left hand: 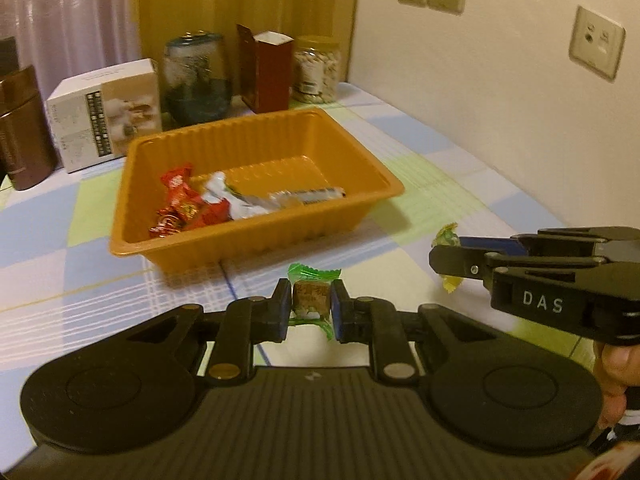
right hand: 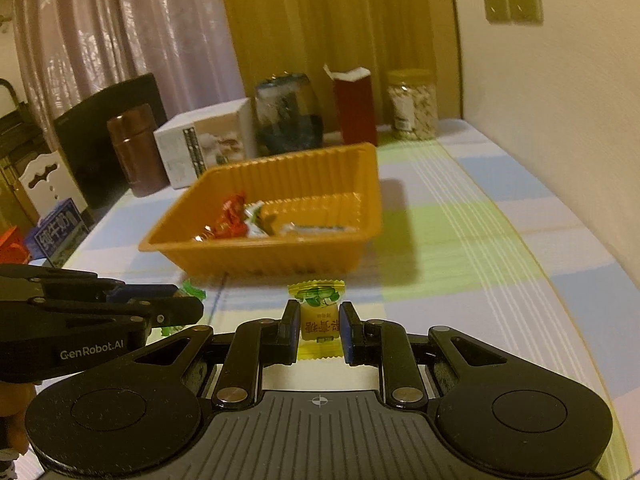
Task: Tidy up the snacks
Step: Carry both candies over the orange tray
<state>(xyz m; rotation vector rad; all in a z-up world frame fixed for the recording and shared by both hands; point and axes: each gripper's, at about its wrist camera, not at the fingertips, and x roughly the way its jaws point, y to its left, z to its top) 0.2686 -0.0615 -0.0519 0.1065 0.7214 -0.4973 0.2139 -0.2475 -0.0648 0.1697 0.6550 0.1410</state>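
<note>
A green-wrapped candy (left hand: 311,298) sits pinched in the left gripper (left hand: 310,307), a yellow-wrapped candy (right hand: 320,314) in the right gripper (right hand: 320,326); beyond both, the orange tray (left hand: 256,236) holds red and white snack packets (left hand: 208,204).

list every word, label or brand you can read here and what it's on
"DAS": side of the right gripper, in the left wrist view.
"GenRobot.AI": side of the left gripper, in the right wrist view.
Chinese print on the yellow candy, green candy, white box and a blue box by the table edge: too blurred to read.
Jar label: too small.
</note>
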